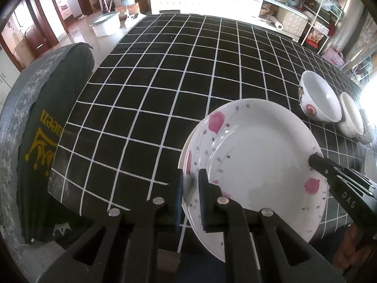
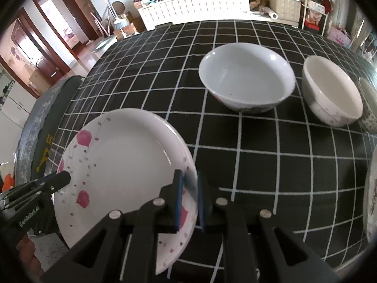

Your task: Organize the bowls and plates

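Plate [image 1: 254,155] rim between both tools' pads, left [image 1: 191,198] and right [image 2: 189,200].

The plate [image 2: 122,169] is at the near left part of the surface [image 2: 235,155], a hand-held gripper on each of its side rims. Behind and to its right stands a bowl [image 2: 247,80], with a second bowl [image 2: 332,92] just right of it.

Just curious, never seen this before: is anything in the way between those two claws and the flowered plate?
No. The left claw and right claw are each already clamped on opposite rims of the flowered plate.
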A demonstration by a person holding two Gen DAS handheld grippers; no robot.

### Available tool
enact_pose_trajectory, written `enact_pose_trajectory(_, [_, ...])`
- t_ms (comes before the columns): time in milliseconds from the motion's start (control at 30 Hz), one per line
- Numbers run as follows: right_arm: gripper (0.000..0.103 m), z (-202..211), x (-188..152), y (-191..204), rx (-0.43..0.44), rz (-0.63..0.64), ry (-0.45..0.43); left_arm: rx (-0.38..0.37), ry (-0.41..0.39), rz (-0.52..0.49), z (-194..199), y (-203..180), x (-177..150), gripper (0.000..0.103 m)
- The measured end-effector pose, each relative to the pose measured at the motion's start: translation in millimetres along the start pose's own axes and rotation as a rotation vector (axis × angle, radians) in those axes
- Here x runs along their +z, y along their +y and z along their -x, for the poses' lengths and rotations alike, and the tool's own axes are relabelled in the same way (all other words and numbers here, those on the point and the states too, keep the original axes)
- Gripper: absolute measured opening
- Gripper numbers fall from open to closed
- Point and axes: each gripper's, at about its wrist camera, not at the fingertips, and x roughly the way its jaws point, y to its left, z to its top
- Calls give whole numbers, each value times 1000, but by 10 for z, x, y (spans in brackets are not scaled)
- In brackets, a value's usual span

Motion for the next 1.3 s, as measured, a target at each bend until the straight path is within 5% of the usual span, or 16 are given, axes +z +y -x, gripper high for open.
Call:
enact_pose_trajectory(900, [16, -92, -13, 39, 2, 5, -25, 47, 42, 0, -229, 28, 59, 11])
enact_pose_trajectory(1300, [16, 233, 25, -85, -8, -23, -88, 59, -48, 41, 175, 112, 98, 11])
